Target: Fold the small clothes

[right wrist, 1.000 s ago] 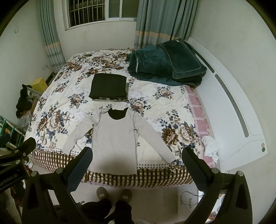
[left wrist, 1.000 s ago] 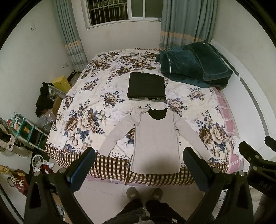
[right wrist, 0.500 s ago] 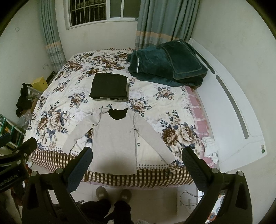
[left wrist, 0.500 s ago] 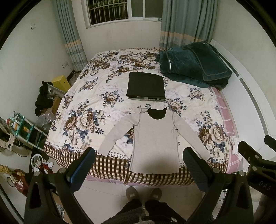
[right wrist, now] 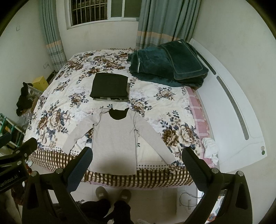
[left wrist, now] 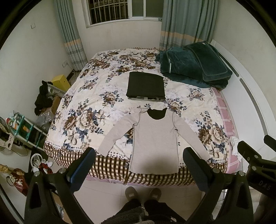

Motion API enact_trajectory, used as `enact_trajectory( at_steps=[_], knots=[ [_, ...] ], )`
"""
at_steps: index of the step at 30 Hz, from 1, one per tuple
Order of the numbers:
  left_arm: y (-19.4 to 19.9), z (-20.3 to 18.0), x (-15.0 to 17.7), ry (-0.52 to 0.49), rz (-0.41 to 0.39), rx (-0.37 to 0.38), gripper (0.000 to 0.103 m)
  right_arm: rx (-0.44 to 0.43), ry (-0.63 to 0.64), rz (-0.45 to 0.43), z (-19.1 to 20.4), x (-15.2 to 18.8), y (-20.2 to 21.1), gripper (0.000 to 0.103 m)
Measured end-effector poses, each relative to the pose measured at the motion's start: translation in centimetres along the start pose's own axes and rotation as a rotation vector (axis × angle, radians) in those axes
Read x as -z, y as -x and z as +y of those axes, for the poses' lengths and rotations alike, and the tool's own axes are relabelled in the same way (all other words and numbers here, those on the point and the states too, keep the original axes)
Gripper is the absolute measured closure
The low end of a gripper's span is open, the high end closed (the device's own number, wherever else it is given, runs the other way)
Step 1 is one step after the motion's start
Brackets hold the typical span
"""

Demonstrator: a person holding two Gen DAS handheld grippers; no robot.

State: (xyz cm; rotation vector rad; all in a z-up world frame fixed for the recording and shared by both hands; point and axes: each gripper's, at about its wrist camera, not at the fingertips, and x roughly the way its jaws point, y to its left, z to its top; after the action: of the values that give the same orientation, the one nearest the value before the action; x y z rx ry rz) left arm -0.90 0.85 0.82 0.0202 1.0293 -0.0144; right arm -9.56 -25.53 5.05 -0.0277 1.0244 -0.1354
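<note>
Domestic bedroom. A double bed (left wrist: 81,110) with a floral quilt fills the room beneath a barred window (left wrist: 110,12) flanked by grey-green curtains (left wrist: 186,24). A folded dark green blanket (left wrist: 193,65) lies at the white headboard (right wrist: 229,110). Household clutter and a small shelf rack (left wrist: 22,127) crowd the tiled floor (left wrist: 105,194) beside the bed.

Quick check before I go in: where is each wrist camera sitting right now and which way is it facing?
Left wrist: held above the bed's foot, facing the window; sees the open left gripper, the right gripper's side, slippered feet.
Right wrist: same height, further right, same heading; sees the open right gripper, feet.
Shared: the grey long-sleeve top spread flat, the folded black garment, the teal blanket.
</note>
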Motion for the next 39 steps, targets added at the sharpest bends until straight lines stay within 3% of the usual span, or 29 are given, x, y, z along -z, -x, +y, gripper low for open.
enact_trajectory(
  at_steps=[34,39],
  knots=[
    [0.4,-0.5,-0.7,0.003,0.007,0.010,0.000,0.004,-0.001,0.004,0.8,-0.3,-0.3,0.000],
    [-1.1,-1.0,-1.5,0.001,-0.025,-0.007,0.000,-0.020,-0.068,0.026,-0.3,-1.2,-1.6,0.000]
  ],
)
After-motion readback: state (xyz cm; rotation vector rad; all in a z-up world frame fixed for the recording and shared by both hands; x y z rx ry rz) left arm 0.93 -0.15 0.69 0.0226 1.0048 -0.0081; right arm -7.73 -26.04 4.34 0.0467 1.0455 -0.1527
